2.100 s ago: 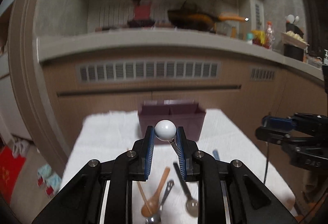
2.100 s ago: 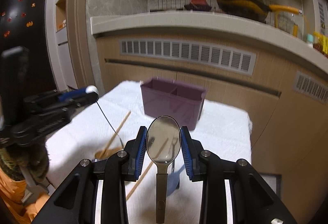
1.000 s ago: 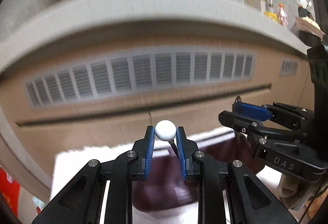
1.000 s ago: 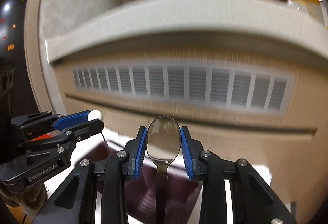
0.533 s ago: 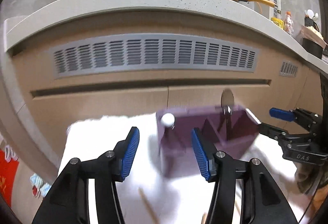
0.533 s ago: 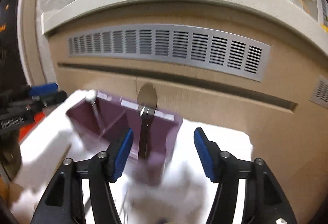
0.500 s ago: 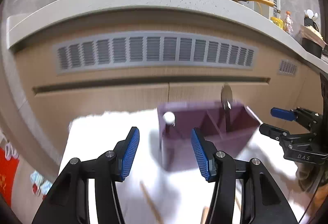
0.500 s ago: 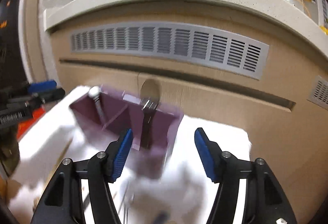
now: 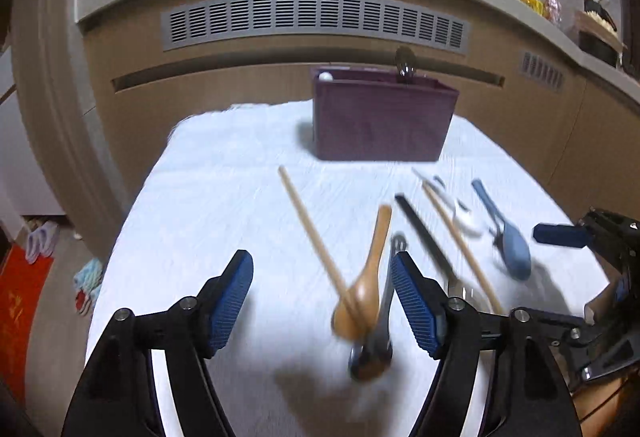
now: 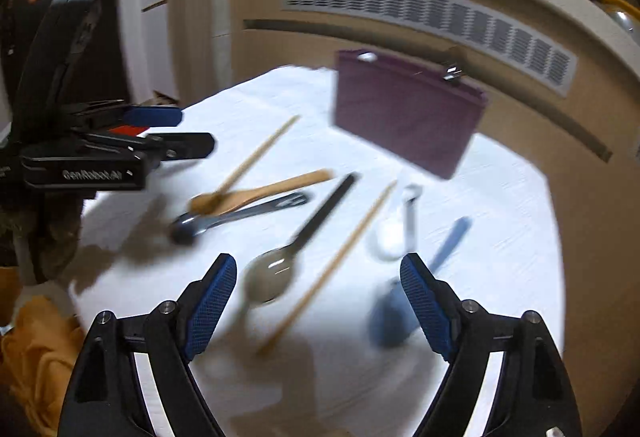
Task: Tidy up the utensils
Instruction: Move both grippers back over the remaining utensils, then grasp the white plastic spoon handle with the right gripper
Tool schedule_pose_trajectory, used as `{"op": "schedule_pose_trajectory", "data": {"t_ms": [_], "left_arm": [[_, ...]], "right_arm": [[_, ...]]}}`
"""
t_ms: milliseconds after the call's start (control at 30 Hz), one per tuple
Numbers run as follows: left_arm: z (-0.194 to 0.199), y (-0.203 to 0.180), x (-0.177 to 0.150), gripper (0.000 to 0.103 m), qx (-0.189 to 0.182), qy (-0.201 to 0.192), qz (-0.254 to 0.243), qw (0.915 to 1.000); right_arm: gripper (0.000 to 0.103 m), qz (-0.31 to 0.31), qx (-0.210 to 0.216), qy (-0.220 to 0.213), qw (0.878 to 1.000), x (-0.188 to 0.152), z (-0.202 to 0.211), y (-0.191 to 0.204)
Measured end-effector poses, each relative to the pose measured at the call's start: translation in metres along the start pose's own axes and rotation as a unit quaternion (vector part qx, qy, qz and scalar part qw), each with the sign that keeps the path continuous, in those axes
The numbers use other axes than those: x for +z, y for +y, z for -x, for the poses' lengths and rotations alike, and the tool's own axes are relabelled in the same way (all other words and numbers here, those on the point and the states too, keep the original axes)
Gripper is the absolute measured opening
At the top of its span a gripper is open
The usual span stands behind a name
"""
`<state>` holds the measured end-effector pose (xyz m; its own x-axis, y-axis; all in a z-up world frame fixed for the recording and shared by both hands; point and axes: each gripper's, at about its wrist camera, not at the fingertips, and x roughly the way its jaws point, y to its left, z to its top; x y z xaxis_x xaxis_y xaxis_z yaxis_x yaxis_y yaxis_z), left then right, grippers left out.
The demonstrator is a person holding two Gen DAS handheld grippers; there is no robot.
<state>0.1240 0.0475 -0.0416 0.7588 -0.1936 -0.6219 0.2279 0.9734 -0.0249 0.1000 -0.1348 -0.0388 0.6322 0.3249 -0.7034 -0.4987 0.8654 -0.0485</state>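
Both my left gripper (image 9: 322, 297) and right gripper (image 10: 318, 301) have just been spreading and stand wide with nothing between the pads, above the utensils on the white cloth (image 9: 224, 197). The wooden spoon (image 9: 366, 285) lies between my left pads, the black-handled spoon (image 10: 280, 269) between my right; the purple caddy (image 9: 382, 121) stands beyond. "GenRobot.AI" reads on my left gripper's side.

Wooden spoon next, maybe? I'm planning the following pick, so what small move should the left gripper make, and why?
Probably lower the left gripper onto the wooden spoon: its jaws have just been opening, hold nothing, and the spoon lies between them on the white cloth. A chopstick crosses it, so grip its handle.
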Motion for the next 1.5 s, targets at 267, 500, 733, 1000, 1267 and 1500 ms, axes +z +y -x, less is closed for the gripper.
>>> {"op": "schedule_pose_trajectory", "data": {"t_ms": [267, 500, 733, 1000, 1267, 1500], "left_arm": [[0.013, 0.004, -0.013, 0.078, 0.003, -0.012, 0.009, 0.9999], [0.003, 0.015, -0.015, 0.078, -0.012, -0.006, 0.043, 0.999], [0.004, 0.014, -0.019, 0.078, -0.016, 0.004, 0.043, 0.9989], [0.004, -0.002, -0.017, 0.078, -0.024, 0.012, 0.024, 0.9994], [-0.003, -0.024, -0.018, 0.078, -0.053, 0.025, -0.01, 0.9982], [-0.002, -0.046, -0.021, 0.078, -0.07, 0.031, -0.045, 0.9961]], "right_arm": [[0.051, -0.04, 0.005, 0.078, 0.996, -0.002, -0.045, 0.017], [0.051, -0.014, -0.03, 0.082, 0.996, -0.001, -0.052, 0.029], [0.007, -0.019, -0.033, 0.076, 0.996, 0.002, -0.043, 0.021], [0.007, -0.053, -0.064, 0.035, 0.996, 0.009, -0.008, -0.02], [0.015, -0.052, -0.056, 0.047, 0.996, -0.001, -0.017, -0.041], [0.03, -0.093, -0.057, 0.064, 0.992, 0.017, -0.066, -0.066]]}}
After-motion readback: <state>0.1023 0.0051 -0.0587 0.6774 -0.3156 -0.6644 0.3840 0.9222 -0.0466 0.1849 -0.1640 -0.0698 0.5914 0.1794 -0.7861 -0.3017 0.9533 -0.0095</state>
